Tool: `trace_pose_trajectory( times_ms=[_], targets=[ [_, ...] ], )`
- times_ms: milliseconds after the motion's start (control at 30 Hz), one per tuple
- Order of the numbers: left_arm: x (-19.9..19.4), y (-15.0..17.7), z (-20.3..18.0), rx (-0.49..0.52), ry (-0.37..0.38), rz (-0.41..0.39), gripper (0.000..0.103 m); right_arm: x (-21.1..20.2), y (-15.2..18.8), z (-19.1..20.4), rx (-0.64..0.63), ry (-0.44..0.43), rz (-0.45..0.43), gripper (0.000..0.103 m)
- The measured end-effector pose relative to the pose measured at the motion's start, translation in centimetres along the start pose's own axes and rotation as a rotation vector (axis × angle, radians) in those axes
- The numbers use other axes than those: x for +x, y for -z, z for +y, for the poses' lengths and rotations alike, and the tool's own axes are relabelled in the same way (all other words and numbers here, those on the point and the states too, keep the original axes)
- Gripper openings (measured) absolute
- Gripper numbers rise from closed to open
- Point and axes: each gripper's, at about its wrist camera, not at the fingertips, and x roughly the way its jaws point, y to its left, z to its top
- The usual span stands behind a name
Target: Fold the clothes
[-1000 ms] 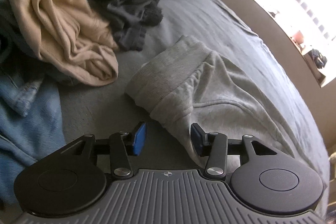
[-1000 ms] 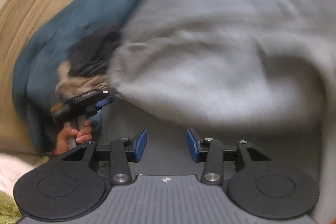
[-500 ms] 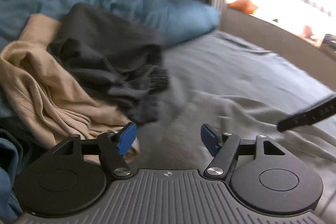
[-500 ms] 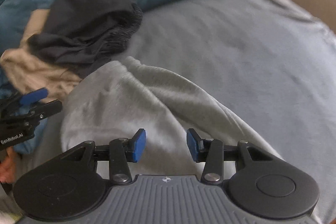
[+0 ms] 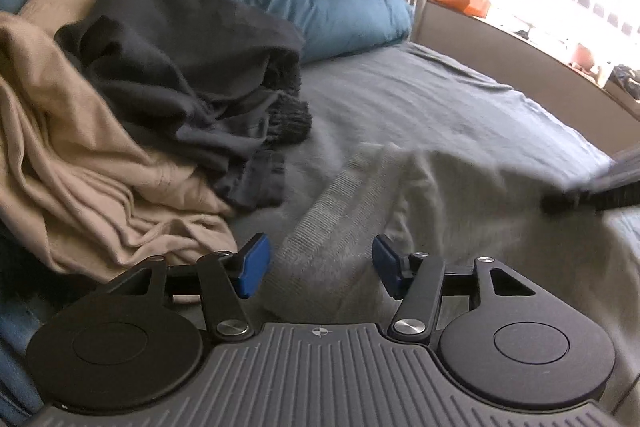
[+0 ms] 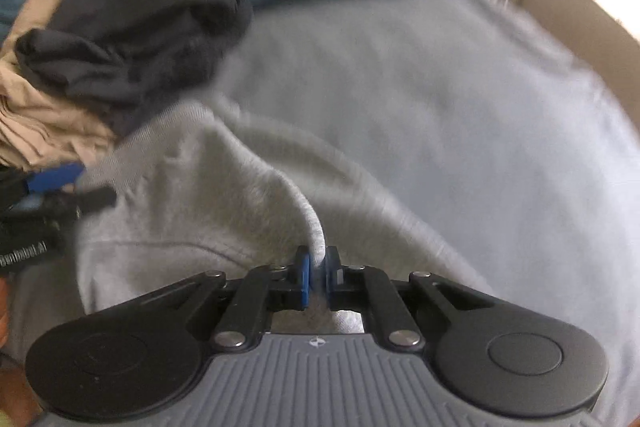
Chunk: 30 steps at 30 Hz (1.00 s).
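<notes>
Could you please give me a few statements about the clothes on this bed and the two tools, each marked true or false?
1. The right tool is pinching a fold of the light grey sweatshirt. True.
2. The left tool is clamped on the beige garment. False: its jaws are apart, closing, with the ribbed hem of the grey sweatshirt between them, unpressed.
3. The black garment lies partly on top of the beige one. True.
4. The pillow at the head of the bed is red. False: it is teal blue.
</notes>
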Motion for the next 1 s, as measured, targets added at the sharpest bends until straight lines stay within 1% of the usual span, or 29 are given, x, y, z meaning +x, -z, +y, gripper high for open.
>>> trace_pose_trajectory(
  times_ms=[100,200,267,400,567,667,700,733,767,800,867,967,1000],
  targets=[
    [0.2,-0.5,0.0,-0.018,0.001,-0.008,0.057,-0.3,-1.5,-0.4,-0.037,0.049,-0.031,0.007],
    [0.9,-0.4,-0.3,0.001,-0.006,0.008,0.057,0.8,-1.7,-1.2,-0.045,0.053,-0.005,0.007],
    [1.1,-0.1,-0.5,0.011,-0.011,0.021,0.057,1.7,-1.3,-1.1,-0.072,0.064,0.015,0.007],
    [1.0,0.2,-0.7,0.038,-0.025,0.015,0.058,3.5,-0.6,-0.1,-0.109,0.092,0.013,0.007],
    [1.4,0.3,-1.1,0.068,-0.049,0.006,0.061,6.4,0.0,0.0,-0.073,0.102,0.032,0.008],
    [1.3,0.3,-1.4,0.082,-0.067,-0.002,0.061,6.8,0.4,-0.1,-0.057,0.110,0.026,0.011],
    [1.3,0.3,-1.6,0.087,-0.073,-0.004,0.062,6.6,0.4,-0.3,-0.045,0.113,0.020,0.017],
    [1.1,0.3,-1.6,0.089,-0.079,-0.008,0.062,6.3,0.4,-0.5,-0.032,0.115,0.013,0.027],
    [0.9,0.2,-1.6,0.087,-0.085,-0.014,0.063,5.9,0.4,-0.8,-0.014,0.119,0.005,0.032],
    [0.7,0.1,-1.6,0.085,-0.091,-0.020,0.064,5.3,0.4,-1.3,0.007,0.117,-0.002,0.042],
    [0.1,-0.1,-1.7,0.082,-0.103,-0.036,0.064,4.2,0.4,-2.1,0.048,0.109,-0.014,0.044],
    [-1.1,-0.5,-1.8,0.089,-0.116,-0.088,0.064,1.8,1.0,-4.2,0.141,0.072,-0.025,0.047],
    [-1.6,-0.7,-1.9,0.094,-0.118,-0.111,0.064,0.9,1.4,-5.0,0.173,0.058,-0.032,0.052]
  ],
)
